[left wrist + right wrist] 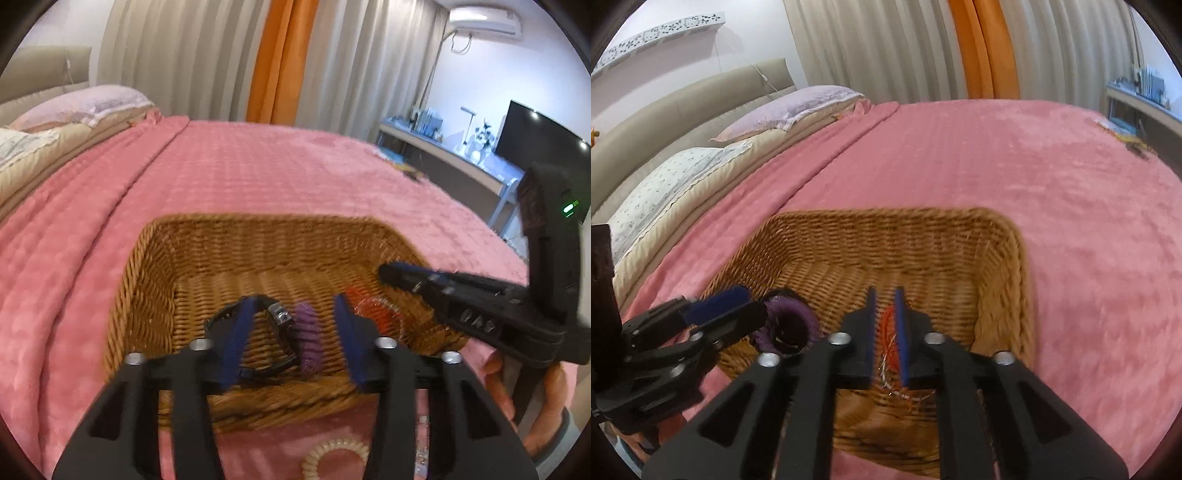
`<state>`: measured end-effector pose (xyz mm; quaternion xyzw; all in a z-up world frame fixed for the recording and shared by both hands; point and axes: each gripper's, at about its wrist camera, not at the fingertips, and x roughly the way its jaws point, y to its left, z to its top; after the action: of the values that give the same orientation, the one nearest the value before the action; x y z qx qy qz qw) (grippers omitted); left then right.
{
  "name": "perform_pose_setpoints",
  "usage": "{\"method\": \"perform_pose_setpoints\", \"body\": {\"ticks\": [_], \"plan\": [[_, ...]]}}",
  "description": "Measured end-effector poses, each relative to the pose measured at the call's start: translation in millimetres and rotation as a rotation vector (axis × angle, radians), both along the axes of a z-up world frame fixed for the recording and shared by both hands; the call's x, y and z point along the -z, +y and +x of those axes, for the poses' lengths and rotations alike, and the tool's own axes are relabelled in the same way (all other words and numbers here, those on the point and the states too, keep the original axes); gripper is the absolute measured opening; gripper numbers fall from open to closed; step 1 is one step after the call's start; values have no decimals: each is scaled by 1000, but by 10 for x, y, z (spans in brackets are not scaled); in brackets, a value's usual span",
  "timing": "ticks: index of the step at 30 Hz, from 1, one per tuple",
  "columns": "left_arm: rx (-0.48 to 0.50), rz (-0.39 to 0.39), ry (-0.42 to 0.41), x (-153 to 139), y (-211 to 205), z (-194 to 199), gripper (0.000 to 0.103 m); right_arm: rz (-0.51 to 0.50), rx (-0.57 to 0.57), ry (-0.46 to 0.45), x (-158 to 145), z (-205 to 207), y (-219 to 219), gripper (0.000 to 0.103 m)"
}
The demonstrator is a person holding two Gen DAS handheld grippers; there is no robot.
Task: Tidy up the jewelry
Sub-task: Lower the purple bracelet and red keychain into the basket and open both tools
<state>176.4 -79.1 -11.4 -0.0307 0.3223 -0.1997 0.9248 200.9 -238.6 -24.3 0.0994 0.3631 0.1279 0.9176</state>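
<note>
Right gripper nearly closed, pinching orange tassel ornament over basket; light, limp, snag-prone. Left gripper open, empty.

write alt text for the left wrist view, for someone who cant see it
The open left gripper hovers over a wicker basket on a pink bedspread; inside lie a black watch, a purple scrunchie and an orange item. The right gripper reaches in from the right, and a cream coil hair tie lies outside the basket.
</note>
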Motion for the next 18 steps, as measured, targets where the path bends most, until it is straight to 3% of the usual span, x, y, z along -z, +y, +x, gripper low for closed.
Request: {"method": "perform_pose_setpoints", "body": {"ticks": [2, 10, 18], "plan": [[-2, -2, -25, -84, 34, -79, 46, -4, 14, -7, -9, -64, -8, 45], [-14, -78, -61, -410, 282, -563, 52, -2, 17, -89, -385, -661, -13, 45], [-44, -82, -130, -641, 563, -1300, 58, -56, 24, -161, -674, -1457, 82, 45]]}}
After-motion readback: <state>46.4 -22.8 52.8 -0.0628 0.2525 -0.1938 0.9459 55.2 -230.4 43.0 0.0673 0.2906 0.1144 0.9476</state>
